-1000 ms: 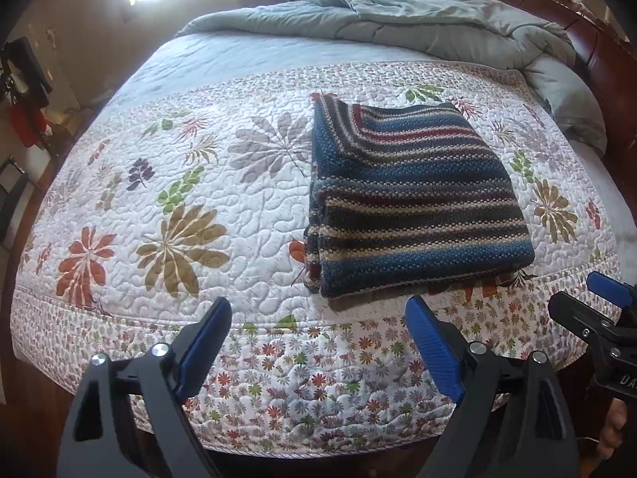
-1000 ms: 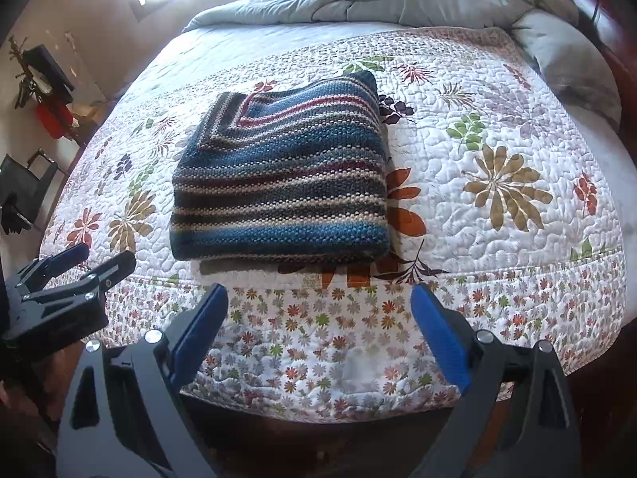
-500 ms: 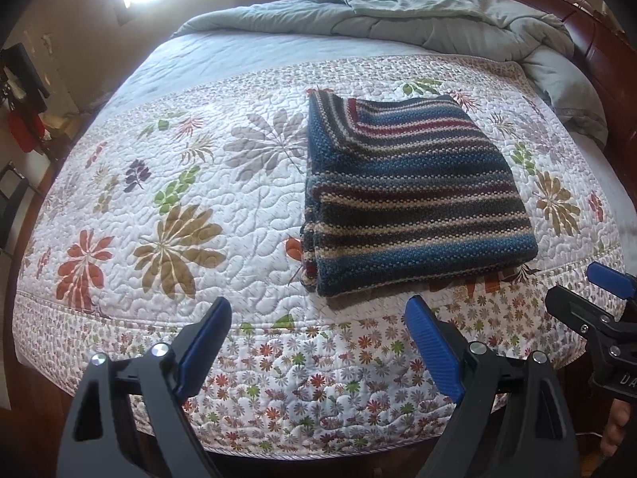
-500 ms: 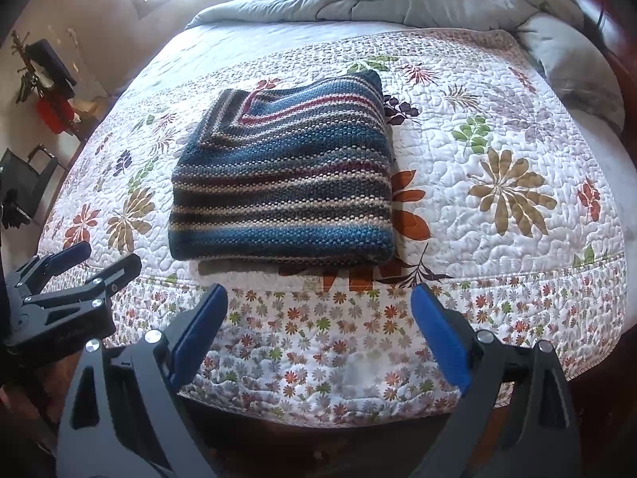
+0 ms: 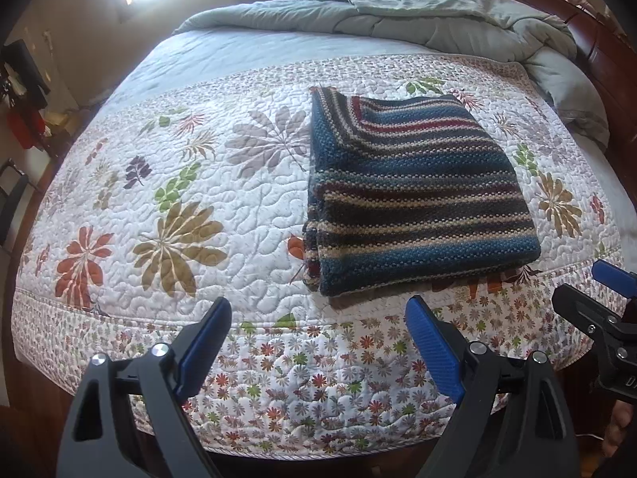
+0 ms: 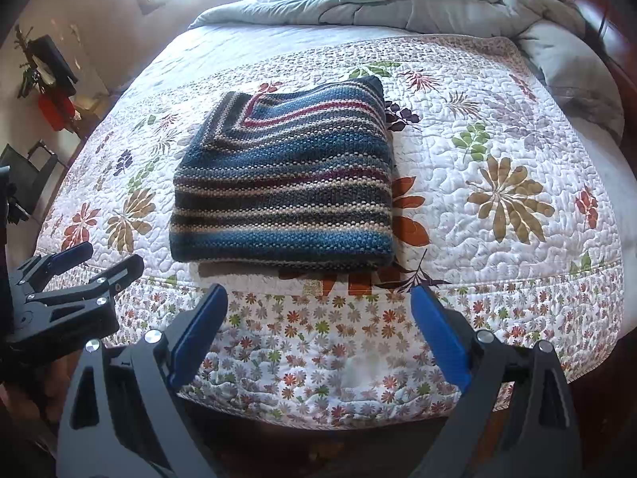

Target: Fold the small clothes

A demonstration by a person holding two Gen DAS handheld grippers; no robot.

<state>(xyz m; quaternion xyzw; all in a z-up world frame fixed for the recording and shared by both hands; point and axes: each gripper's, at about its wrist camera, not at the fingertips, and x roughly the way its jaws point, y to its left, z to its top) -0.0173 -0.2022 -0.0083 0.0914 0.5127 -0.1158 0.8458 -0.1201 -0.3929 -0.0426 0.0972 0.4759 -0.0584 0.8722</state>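
A striped knitted garment (image 5: 414, 195), blue, dark red and cream, lies folded into a neat rectangle on the floral quilt (image 5: 191, 215); it also shows in the right wrist view (image 6: 286, 183). My left gripper (image 5: 318, 314) is open and empty, held off the bed's near edge, in front of the garment's left corner. My right gripper (image 6: 318, 302) is open and empty, also off the near edge, centred in front of the garment. Each gripper shows at the side of the other's view: the right (image 5: 597, 290) and the left (image 6: 95, 263).
A crumpled grey-blue duvet (image 5: 438, 12) lies along the far side of the bed. A dark wooden headboard (image 5: 589, 28) runs on the right. A chair and red items (image 6: 51, 107) stand by the wall on the left. The quilt hangs over the near edge (image 6: 338, 378).
Both grippers have drawn back and up slightly from the bed; the garment sits a little lower and farther in view. The garment has not moved and both stay open.
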